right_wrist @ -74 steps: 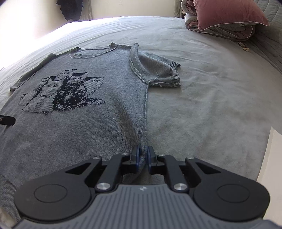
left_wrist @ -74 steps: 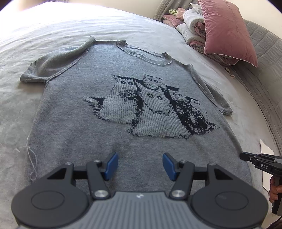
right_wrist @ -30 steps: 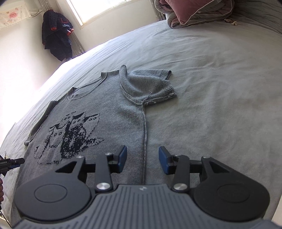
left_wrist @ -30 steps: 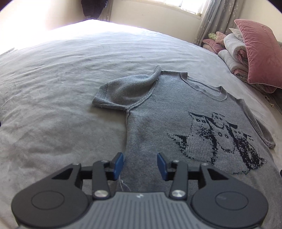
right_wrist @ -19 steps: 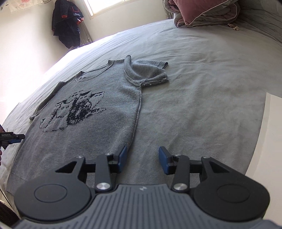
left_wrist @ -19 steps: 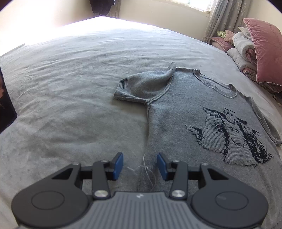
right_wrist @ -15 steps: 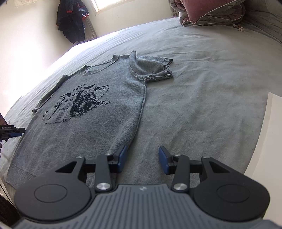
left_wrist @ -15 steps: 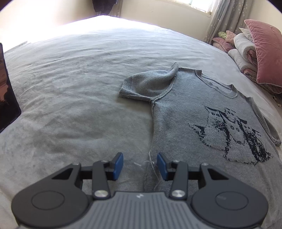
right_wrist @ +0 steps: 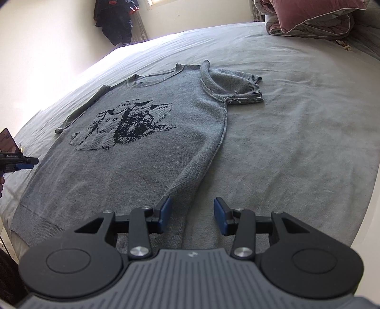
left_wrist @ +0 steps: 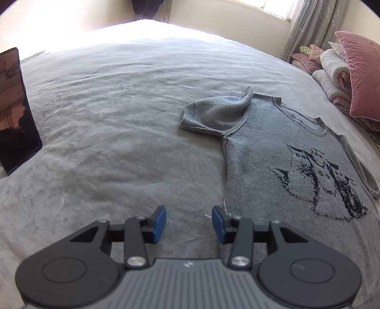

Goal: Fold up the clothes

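A grey knitted short-sleeved sweater [left_wrist: 266, 152] [right_wrist: 147, 152] with a dark cat picture lies flat, front up, on the grey bed. One sleeve [left_wrist: 213, 114] [right_wrist: 235, 88] is bunched at each shoulder view. My left gripper [left_wrist: 188, 222] stands open over the bare bedcover just left of the sweater's lower side edge, with a loose white thread by its right finger. My right gripper [right_wrist: 191, 215] stands open above the sweater's other lower side edge, which runs between its blue pads without being pinched. The left gripper's tip [right_wrist: 21, 162] shows at the far left of the right wrist view.
The grey bedcover [left_wrist: 114, 133] [right_wrist: 296, 133] spreads wide around the sweater. A dark tablet [left_wrist: 14, 109] stands at the bed's left edge. Pink and white pillows and folded quilts [left_wrist: 344, 78] [right_wrist: 313, 16] pile at the head. Dark clothes [right_wrist: 116, 19] hang on the far wall.
Both grippers have slid outward toward the sweater's opposite side edges; the left one now hangs over bare bedcover, and the tablet has come into its view. Both stay open.
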